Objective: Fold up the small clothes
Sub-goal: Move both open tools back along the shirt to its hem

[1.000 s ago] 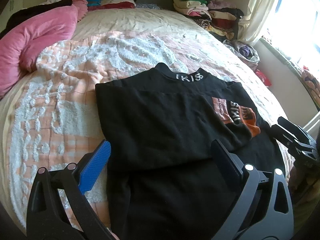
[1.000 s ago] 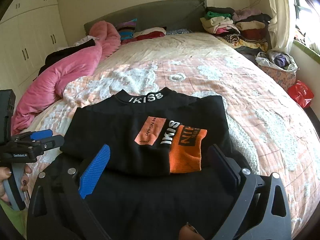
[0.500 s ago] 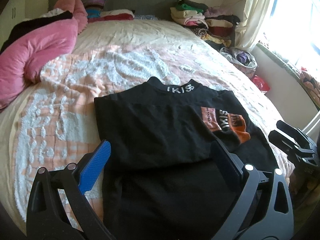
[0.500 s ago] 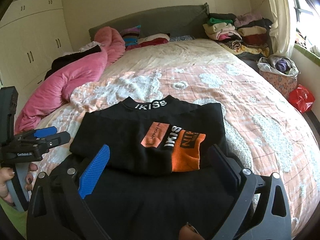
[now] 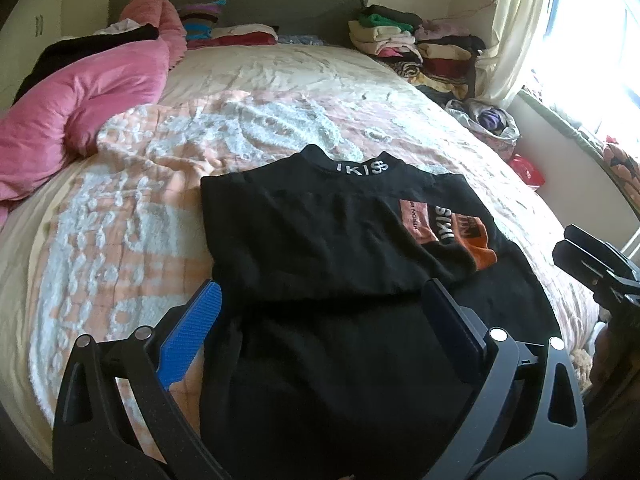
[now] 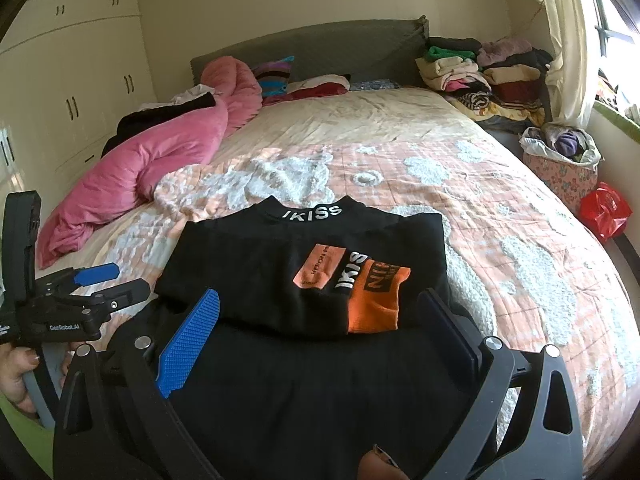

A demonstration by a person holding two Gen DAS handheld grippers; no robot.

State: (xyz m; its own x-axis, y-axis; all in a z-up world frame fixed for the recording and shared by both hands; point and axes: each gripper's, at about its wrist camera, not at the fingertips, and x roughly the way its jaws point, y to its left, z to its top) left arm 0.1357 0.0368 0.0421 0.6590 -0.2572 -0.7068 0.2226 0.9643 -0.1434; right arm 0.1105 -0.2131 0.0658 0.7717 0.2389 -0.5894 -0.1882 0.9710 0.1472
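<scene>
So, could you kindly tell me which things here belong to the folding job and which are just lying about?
Belongs to the job:
- black top, partly folded on the bed
- left gripper, open
- right gripper, open

Just lying about:
- pink duvet
- stacked clothes by the headboard
- red bag

Bed (image 6: 400,128) fills centre. Grey headboard (image 6: 320,48) at 12 o'clock, white wardrobe (image 6: 80,72) at 10 o'clock, sunlit window (image 5: 588,20) with curtain (image 6: 560,40) at 2 o'clock.
</scene>
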